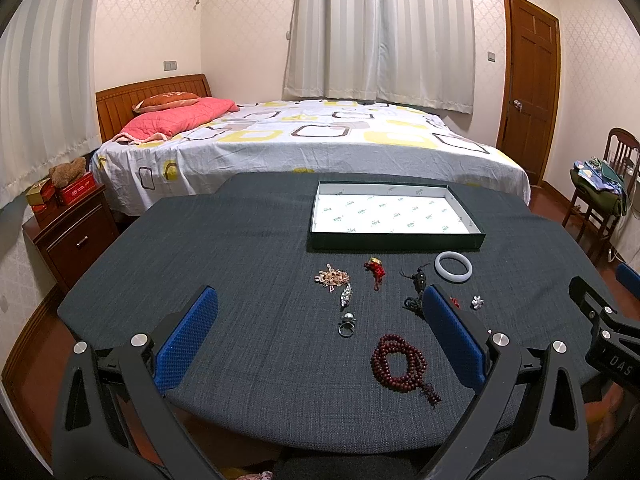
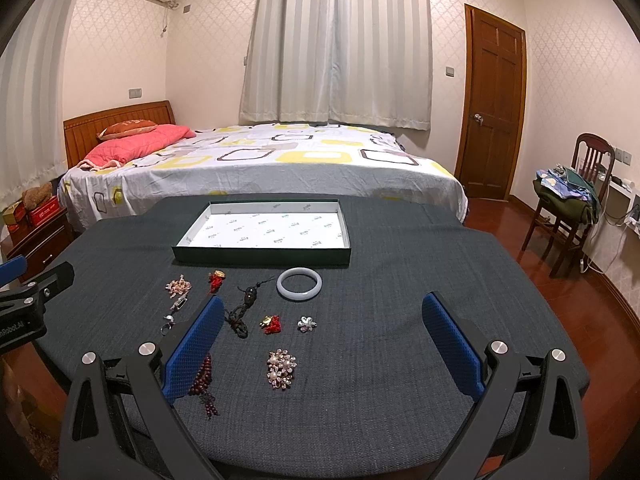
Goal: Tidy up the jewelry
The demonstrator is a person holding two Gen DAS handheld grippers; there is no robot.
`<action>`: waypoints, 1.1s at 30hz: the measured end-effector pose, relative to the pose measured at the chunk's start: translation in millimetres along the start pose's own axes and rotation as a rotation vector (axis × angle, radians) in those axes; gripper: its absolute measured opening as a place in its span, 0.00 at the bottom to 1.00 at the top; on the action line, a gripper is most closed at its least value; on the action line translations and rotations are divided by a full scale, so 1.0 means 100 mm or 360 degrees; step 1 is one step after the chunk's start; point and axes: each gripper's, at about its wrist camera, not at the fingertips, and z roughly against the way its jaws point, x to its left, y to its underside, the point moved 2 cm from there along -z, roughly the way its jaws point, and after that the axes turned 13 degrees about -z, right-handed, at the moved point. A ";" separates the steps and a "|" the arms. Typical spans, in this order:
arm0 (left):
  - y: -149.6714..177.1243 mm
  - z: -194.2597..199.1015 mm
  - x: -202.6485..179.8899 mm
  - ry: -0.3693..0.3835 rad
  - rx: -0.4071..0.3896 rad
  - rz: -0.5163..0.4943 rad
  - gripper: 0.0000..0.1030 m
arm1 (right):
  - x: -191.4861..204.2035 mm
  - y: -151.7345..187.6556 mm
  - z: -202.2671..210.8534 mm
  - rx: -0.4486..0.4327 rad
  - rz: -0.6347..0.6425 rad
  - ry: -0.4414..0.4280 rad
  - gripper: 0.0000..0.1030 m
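I hold my left gripper (image 1: 320,340) low over the near side of the dark cloth table (image 1: 248,248), pointing straight ahead at the bed (image 1: 304,148). Its two blue fingers (image 1: 188,340) are spread wide apart and hold nothing. Between them on the cloth I see a silver ring (image 1: 346,324) and a coil of dark red prayer beads (image 1: 400,362).

My right gripper (image 2: 322,344) sits beside it at about the same height, also pointing ahead. Its fingers are wide apart too, with nothing in them. Between them lies a pearl brooch (image 2: 281,369). A bit farther away are a small red and gold charm (image 2: 271,323) and a little flower pin (image 2: 306,324).

More jewelry is laid out farther up the table. There is a white bangle (image 2: 299,283), a dark cord pendant (image 2: 240,312), another red charm (image 2: 216,280), a pink beaded piece (image 2: 179,285) and a small silver clip (image 2: 179,303). The bangle lies just in front of a flat open box (image 2: 262,257) with green sides and white paper inside. The box has no jewelry in it. All the pieces lie on the cloth, apart from each other.
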 end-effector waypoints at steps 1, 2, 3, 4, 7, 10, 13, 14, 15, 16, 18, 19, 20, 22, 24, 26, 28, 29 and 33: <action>0.00 0.00 0.00 -0.0001 -0.0001 0.0001 0.97 | 0.01 0.00 0.00 0.0003 0.0000 -0.0001 0.93; -0.01 0.00 0.00 -0.0001 0.0000 0.0000 0.97 | 0.02 0.00 0.00 0.0005 0.0000 -0.0003 0.93; -0.01 0.00 0.00 -0.0001 0.0000 0.0000 0.97 | 0.03 0.00 0.00 0.0006 0.0001 -0.0004 0.93; 0.00 -0.01 0.00 0.0001 0.0004 0.0001 0.97 | 0.03 0.00 0.00 0.0008 0.0002 -0.0005 0.93; 0.04 -0.02 -0.02 0.0004 0.0013 0.0002 0.97 | 0.02 0.00 -0.02 0.0017 0.0003 -0.0011 0.93; 0.07 -0.04 -0.04 0.0007 0.0019 0.0002 0.97 | 0.02 0.02 -0.04 0.0021 0.0003 -0.0013 0.93; 0.08 -0.06 -0.04 0.0006 0.0020 0.0000 0.97 | 0.02 0.04 -0.07 0.0025 0.0000 -0.0013 0.93; 0.08 -0.07 -0.05 0.0004 0.0023 -0.0002 0.97 | -0.02 0.06 -0.09 0.0030 -0.0001 -0.0013 0.93; 0.09 -0.09 -0.05 0.0002 0.0030 -0.0004 0.97 | -0.02 0.07 -0.12 0.0041 -0.0002 -0.0011 0.93; 0.10 -0.13 -0.05 0.0004 0.0044 -0.0004 0.97 | -0.03 0.09 -0.15 0.0049 -0.0002 -0.0011 0.93; 0.12 -0.19 -0.06 0.0018 0.0066 0.0006 0.97 | -0.04 0.13 -0.21 0.0060 0.0000 -0.0011 0.93; 0.15 -0.23 -0.07 0.0029 0.0081 0.0014 0.97 | -0.06 0.15 -0.24 0.0065 0.0003 -0.0010 0.93; 0.17 -0.27 -0.08 0.0035 0.0098 0.0018 0.97 | -0.07 0.17 -0.28 0.0072 0.0007 -0.0007 0.93; 0.21 -0.35 -0.11 0.0042 0.0119 0.0018 0.97 | -0.10 0.23 -0.36 0.0086 0.0016 -0.0001 0.93; 0.24 -0.44 -0.17 0.0067 0.0138 0.0002 0.97 | -0.14 0.30 -0.47 0.0124 0.0018 0.0000 0.93; 0.28 -0.55 -0.27 0.0101 0.0168 -0.0025 0.97 | -0.18 0.35 -0.56 0.0164 0.0010 -0.0002 0.93; 0.31 -0.67 -0.38 0.0161 0.0204 -0.0056 0.97 | -0.22 0.42 -0.68 0.0206 0.0004 -0.0004 0.93; 0.34 -0.73 -0.43 0.0188 0.0220 -0.0070 0.97 | -0.24 0.45 -0.70 0.0218 0.0003 -0.0003 0.93; 0.45 -1.00 -0.61 0.0287 0.0321 -0.0110 0.95 | -0.31 0.56 -0.85 0.0284 -0.0007 0.0009 0.93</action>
